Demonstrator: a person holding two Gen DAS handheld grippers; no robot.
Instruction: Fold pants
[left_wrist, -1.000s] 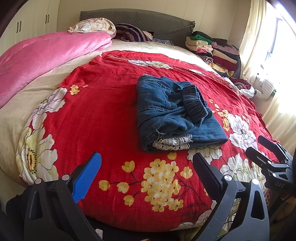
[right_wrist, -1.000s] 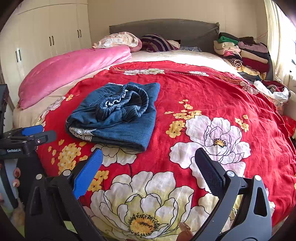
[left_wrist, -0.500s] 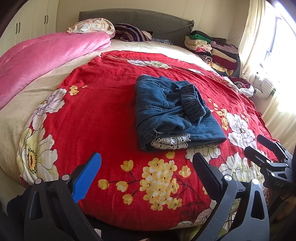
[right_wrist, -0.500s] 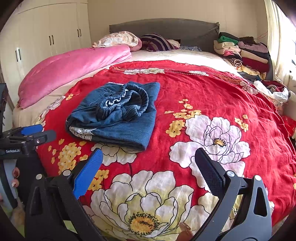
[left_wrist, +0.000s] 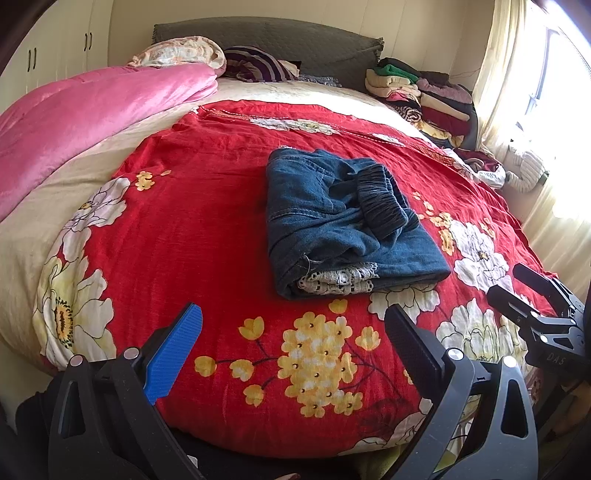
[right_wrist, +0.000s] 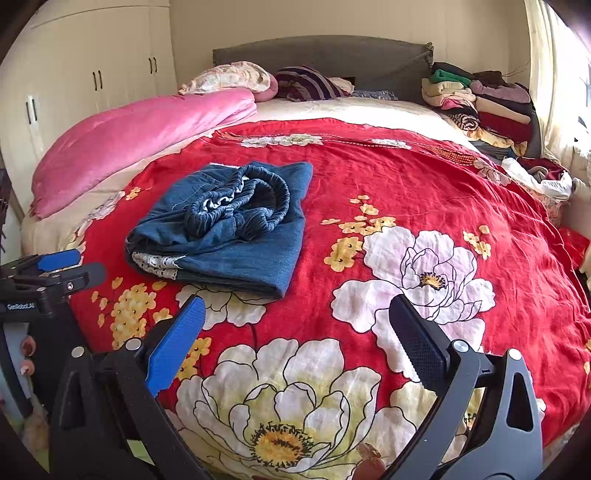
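judging from the layout, folding looks essentially done: pants (left_wrist: 343, 221) lie as a compact blue denim bundle on the red floral bedspread (left_wrist: 207, 221), toward the middle of the bed, well apart from both tools. left hand-held gripper (left_wrist: 291, 343) hangs near the bed's front edge, jaws spread wide, nothing between them. right hand-held gripper (right_wrist: 295, 336) likewise agape and empty. bundle is not tidy: elastic waistband (right_wrist: 258, 199) bunched on top, white lace trim (left_wrist: 336, 280) poking out at the near edge. next move, if any, probably calls for tucking the waistband flat and squaring edges.
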